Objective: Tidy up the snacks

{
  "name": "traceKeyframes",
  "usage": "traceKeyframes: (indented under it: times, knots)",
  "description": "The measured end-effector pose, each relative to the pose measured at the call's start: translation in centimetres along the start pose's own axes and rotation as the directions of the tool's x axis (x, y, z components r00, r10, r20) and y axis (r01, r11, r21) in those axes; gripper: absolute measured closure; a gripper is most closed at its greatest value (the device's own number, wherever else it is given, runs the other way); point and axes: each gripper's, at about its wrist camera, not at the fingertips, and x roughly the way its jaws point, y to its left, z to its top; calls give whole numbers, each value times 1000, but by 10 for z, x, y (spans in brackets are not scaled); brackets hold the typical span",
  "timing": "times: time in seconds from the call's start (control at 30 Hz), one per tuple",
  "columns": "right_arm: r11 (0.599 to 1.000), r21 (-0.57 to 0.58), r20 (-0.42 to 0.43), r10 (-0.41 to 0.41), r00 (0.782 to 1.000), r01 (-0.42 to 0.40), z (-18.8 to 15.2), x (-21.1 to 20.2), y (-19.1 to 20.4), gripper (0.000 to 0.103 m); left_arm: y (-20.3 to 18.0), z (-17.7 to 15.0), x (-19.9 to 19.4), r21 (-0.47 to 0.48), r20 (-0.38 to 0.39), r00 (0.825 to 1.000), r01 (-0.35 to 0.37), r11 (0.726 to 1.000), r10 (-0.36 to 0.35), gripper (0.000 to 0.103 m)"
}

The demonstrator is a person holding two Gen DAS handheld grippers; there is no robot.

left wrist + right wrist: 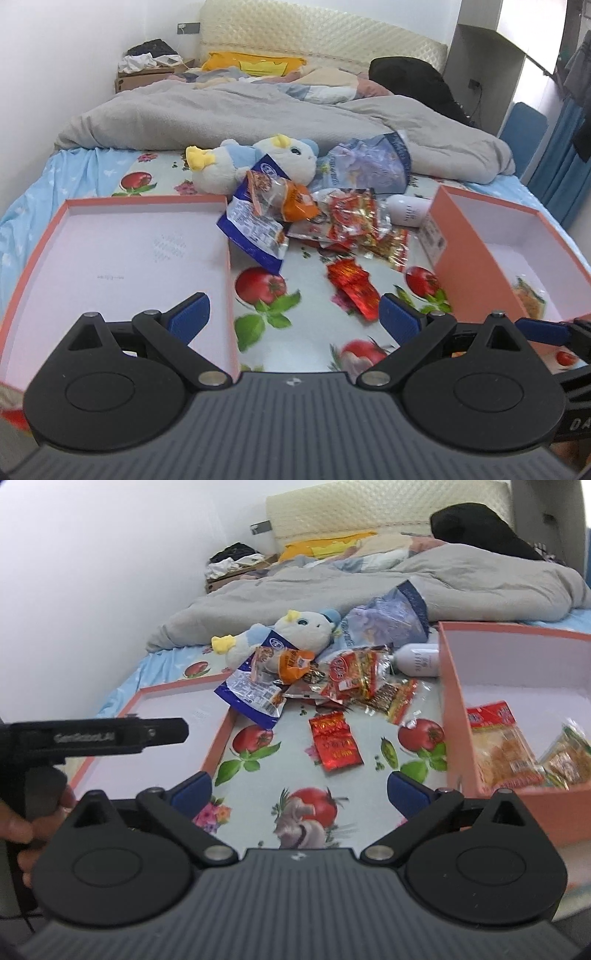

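A heap of snack packets (314, 218) (332, 679) lies on the fruit-print bed sheet between two pink boxes. A single red packet (352, 286) (334, 744) lies nearer, apart from the heap. The left box (110, 206) (218, 746) holds nothing. The right box (476, 258) (454, 709) holds two clear snack packs (502, 749). My left gripper (293, 315) is open and empty above the sheet, its left finger over the left box. My right gripper (299, 794) is open and empty above the sheet next to the right box.
A plush toy (258, 162) (291, 631), a blue-white bag (373, 162) (388, 620) and a white bottle (408, 208) (417, 661) lie behind the heap. A grey duvet (221, 114) covers the far bed. The left gripper's body (92, 734) shows at left.
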Motion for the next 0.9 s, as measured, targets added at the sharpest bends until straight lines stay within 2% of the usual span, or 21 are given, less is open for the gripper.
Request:
traceKeyframes:
  times: [0.27,0.43,0.57,0.63,0.7,0.9]
  knots:
    - [1000,-31,-41,-7,999,6,15,49,-9,1,23,24,58,2,-30,999,-38,999,38,5]
    - [999,-35,-80,-9,997,6,21,84,-18,5,37,32,96,-4,-60,996,-70,998,69,6]
    - [999,-52,-107,-7,994,1,27,111,-22,5,49,36,125,-31,-89,994,-72,997,69,15]
    - [998,-56,-118,-2,993,-4,28,123,-24,9,55,38,137,-45,-98,993,-69,997,64,20]
    - [999,-54,-131,-5,991,-2,30,135,-27,18,61,41,151,-61,-109,993,-59,996,52,25]
    - [998,-60,-156,-27,987,18,36,169,-35,21,70,46,180,-82,-111,993,-36,996,27,37]
